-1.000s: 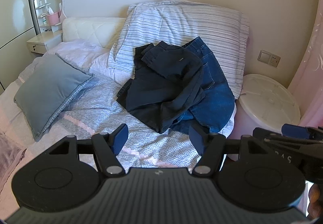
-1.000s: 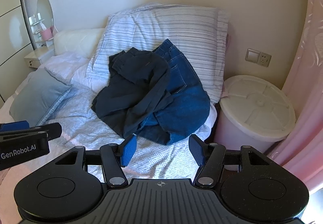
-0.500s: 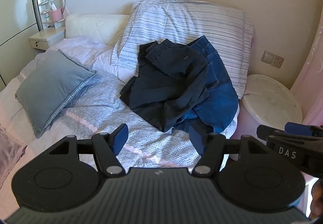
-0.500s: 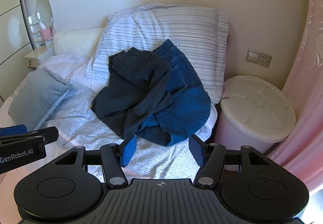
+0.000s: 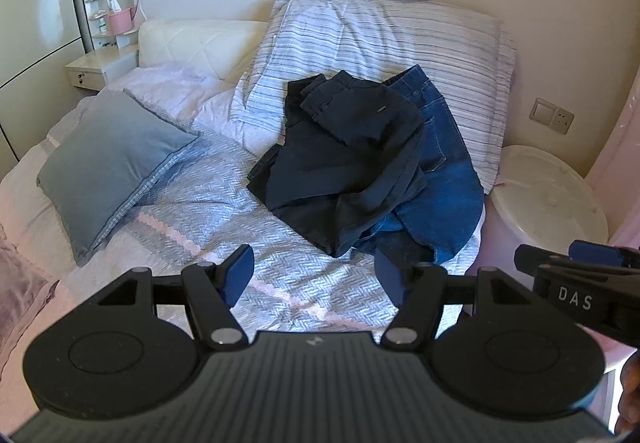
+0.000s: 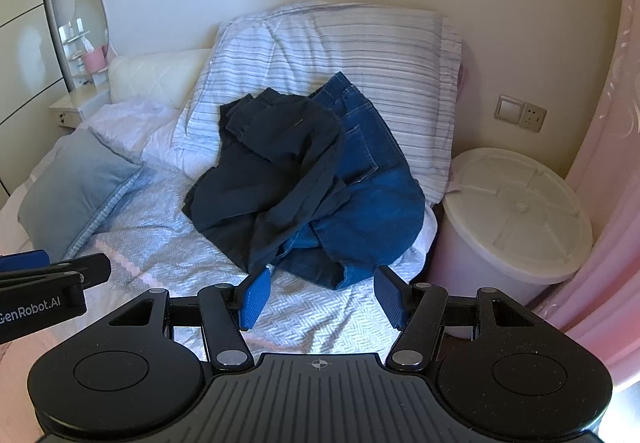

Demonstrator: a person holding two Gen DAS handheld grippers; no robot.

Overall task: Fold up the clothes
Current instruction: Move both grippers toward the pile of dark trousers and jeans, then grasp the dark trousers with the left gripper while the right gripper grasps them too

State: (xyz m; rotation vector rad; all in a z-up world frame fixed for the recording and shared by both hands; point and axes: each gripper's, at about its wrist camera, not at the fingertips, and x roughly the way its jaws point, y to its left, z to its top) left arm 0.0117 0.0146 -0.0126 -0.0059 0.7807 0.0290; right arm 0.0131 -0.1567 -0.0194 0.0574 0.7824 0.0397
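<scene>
Left gripper (image 5: pixel 314 277) agape, jeans (image 5: pixel 444 179) (half-buried) beneath dark garment (image 5: pixel 348 151)

The left black plastic two-finger gripper (image 5: pixel 316 273) has a ribbed grey-black centre plate with a small pale logo, flanked by two round black discs with recessed circles. Angled black link arms carry silver screws and end in blue rectangular textured pads (image 5: pixel 238 275). The right black plastic two-finger gripper (image 6: pixel 322 297) is built alike, with a crosshair mark. Side views show white lettering: "DAS" and "enRobot.AI".
</scene>
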